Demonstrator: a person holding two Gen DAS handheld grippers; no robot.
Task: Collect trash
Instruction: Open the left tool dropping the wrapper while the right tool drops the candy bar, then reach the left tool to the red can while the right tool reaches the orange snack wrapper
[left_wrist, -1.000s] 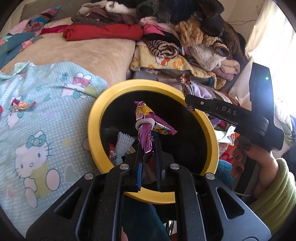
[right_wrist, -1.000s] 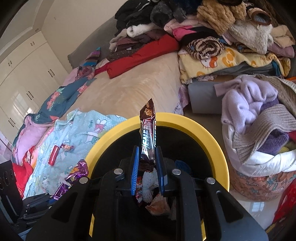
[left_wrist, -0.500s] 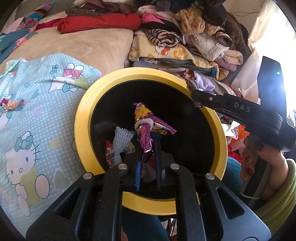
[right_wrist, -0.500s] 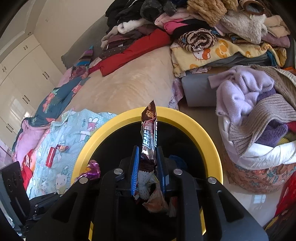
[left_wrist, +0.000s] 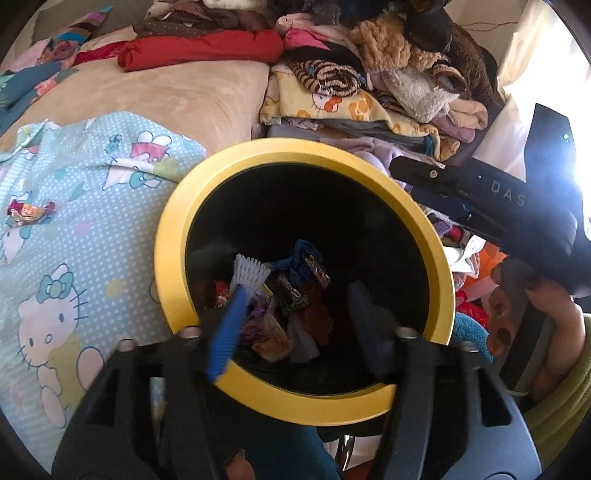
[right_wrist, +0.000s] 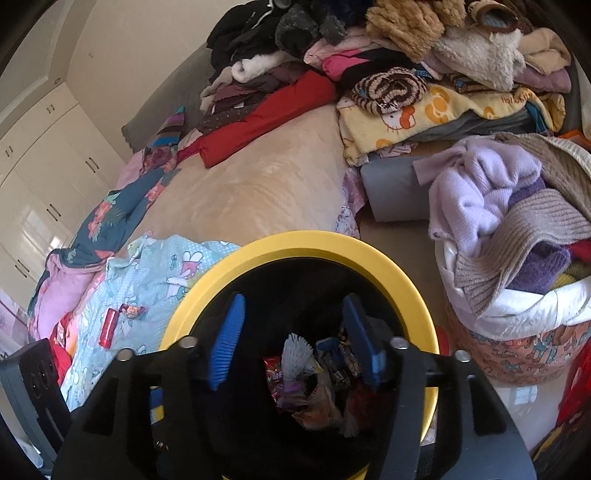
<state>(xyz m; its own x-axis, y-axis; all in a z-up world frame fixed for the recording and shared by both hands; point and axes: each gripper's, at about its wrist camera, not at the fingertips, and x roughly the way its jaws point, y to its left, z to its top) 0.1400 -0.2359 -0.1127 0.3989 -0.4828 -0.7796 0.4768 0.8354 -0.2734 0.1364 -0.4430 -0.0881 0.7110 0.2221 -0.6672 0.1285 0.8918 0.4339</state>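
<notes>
Bed's a total mess

Left of the tongs, the bed (right_wrist: 258, 192) has a Hello Kitty sheet (left_wrist: 74, 236) with a candy wrapper (left_wrist: 27, 212) and a red wrapper (right_wrist: 108, 328) on it; clothes pile (right_wrist: 424, 74) heaped farther ahead.

You can see the round trash bin (left_wrist: 177, 236) with its yellow rim and black inside, standing upright just beside the bed, and its mouth is wide open. Down at the bottom lies a heap of trash (left_wrist: 280, 306): shiny candy wrappers in purple, red and brown, a white frilly paper cup (left_wrist: 249, 271) and a bit of blue. On the light blue cartoon sheet (right_wrist: 155, 273) you still have trash to pick up: a red wrapper (right_wrist: 108, 328) with a small crinkled candy wrapper (right_wrist: 132, 311) just beside it, both well apart from the bin.
</notes>
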